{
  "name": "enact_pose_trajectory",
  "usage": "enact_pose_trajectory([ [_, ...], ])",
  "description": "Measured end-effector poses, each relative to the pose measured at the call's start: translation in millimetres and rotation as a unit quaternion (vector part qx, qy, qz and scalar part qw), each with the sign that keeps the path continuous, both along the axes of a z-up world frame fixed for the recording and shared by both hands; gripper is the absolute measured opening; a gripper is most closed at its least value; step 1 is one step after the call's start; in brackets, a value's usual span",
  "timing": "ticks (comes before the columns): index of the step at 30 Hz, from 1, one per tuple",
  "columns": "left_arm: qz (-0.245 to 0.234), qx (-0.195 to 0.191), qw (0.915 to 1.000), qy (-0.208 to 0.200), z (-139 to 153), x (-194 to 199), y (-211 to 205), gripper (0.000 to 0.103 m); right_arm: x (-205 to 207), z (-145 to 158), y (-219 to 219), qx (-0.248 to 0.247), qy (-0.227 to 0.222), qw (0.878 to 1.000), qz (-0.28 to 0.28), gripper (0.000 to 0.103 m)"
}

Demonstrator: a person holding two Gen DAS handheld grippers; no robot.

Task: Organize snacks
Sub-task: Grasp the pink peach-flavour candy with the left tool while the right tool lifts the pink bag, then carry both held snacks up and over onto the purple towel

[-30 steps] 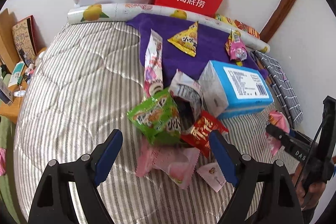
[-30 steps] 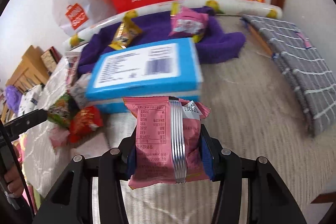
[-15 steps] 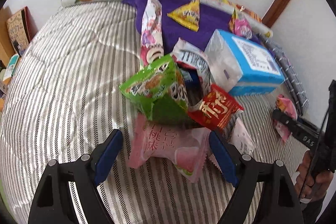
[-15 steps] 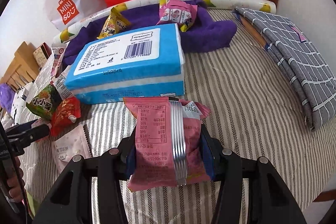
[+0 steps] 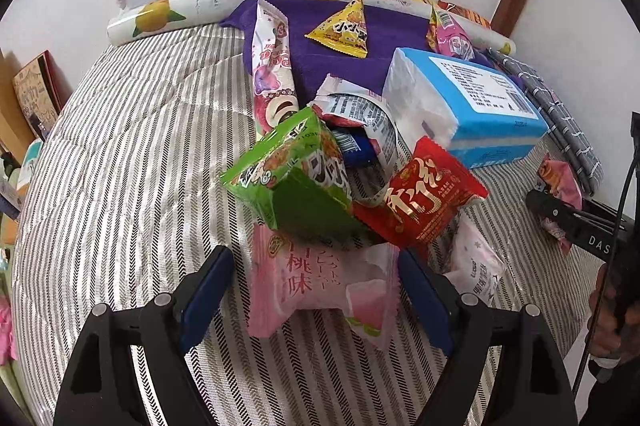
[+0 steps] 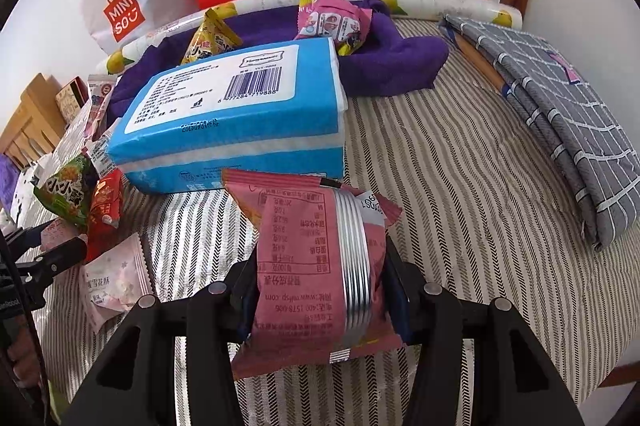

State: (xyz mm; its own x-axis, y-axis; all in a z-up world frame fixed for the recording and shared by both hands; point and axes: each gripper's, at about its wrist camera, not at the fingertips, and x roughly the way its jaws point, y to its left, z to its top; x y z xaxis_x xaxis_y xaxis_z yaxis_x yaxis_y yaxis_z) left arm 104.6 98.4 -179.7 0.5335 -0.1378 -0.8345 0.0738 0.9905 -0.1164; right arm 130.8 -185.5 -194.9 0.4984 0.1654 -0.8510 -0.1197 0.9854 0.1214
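Your left gripper (image 5: 316,290) stands wide open over the pale pink peach-print packet (image 5: 320,286), which lies flat on the striped bedcover (image 5: 132,162) at the near edge of the snack pile, between the two blue pads but touched by neither, as far as the view shows. Expect it to be light, puffy and slick — a pillow pack that will crumple before it resists, so take it across the middle of its body, not by the crimped end seals. The green packet (image 5: 296,170) and red packet (image 5: 424,202) lean over its far edge and may slide when you lift. Your right gripper (image 6: 320,290) is closed on a darker pink packet (image 6: 316,262), pads pressing its sides near the lower half; the foil back seam faces the camera and the bag bulges, so it looks air-filled and easy to crush. That one hangs just in front of the blue tissue pack (image 6: 240,122). Hard to tell — whether the held packet touches the bedcover below, since its bottom hides the gap. The small white packet (image 5: 476,262) is partly covered by your right finger in the left view, and the dark wrapper under the green packet is mostly buried.
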Motion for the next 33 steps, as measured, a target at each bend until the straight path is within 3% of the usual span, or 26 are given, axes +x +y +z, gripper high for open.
enact_pose_trajectory([
  [1, 0.001, -0.003, 1.0, -0.001, 0.6, 0.2, 1.1, 0.083, 1.5, 0.5, -0.8, 0.002, 0.005, 1.0, 0.0, 0.052],
  [4, 0.02, -0.013, 0.9997, -0.005, 2.6, 0.7, 7.7, 0.069, 4.6, 2.3, -4.3, 0.012, 0.015, 1.0, -0.003, 0.049],
  [11, 0.014, -0.058, 0.9981, -0.013, 6.6, -2.5, 19.4, 0.061, 5.9, 2.8, -11.7, 0.036, 0.022, 0.999, -0.014, 0.048],
  [18, 0.005, -0.086, 0.996, -0.021, 14.0, -11.3, 20.9, 0.061, 4.3, 8.1, -9.7, 0.037, 0.019, 0.999, -0.014, 0.047],
  [33, -0.014, -0.093, 0.9944, -0.049, 46.1, -30.8, 1.1, 0.061, -14.2, 38.8, -18.3, 0.048, -0.018, 0.999, -0.012, 0.047],
])
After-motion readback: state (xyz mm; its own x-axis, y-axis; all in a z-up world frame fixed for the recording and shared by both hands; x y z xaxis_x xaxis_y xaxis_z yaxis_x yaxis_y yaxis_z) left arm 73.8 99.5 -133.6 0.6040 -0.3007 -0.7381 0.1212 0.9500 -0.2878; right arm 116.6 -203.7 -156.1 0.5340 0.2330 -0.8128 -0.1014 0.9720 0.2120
